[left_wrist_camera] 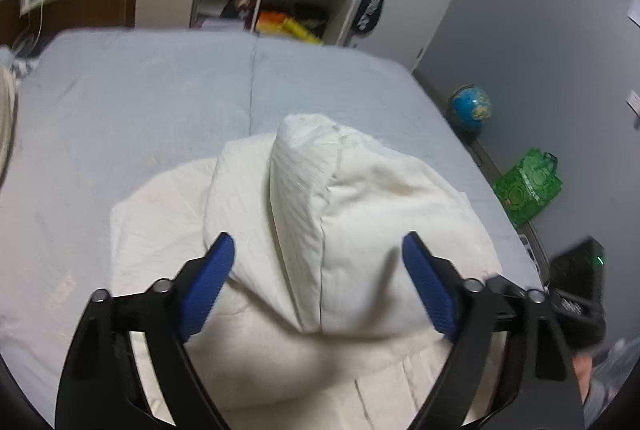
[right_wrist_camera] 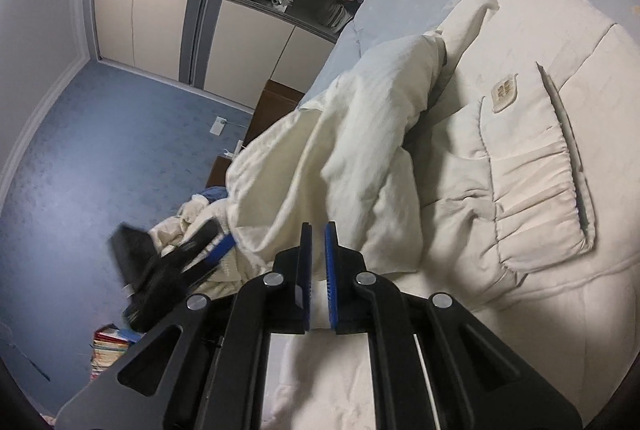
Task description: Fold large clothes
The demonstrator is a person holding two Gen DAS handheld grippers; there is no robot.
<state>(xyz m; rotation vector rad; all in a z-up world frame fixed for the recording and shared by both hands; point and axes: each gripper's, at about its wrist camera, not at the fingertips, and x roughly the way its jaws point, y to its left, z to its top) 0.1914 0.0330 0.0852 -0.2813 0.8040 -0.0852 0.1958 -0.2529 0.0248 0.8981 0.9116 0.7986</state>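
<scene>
Your left gripper [left_wrist_camera: 318, 262] is spread wide over the cream jacket [left_wrist_camera: 320, 213] on the bed [left_wrist_camera: 140, 101], grasping nothing. Your right gripper [right_wrist_camera: 318, 254] looks nearly clenched, though whether it pinches fabric I cannot tell. Mid-fold: next, grab that raised sleeve [right_wrist_camera: 360, 117].

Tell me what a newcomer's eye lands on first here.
A big cream jacket lies heaped on the pale blue bed. The left claw, jaws wide open, frames its hood. The right claw is nearly shut at the bunched sleeve; a gathered pocket sits right.
</scene>
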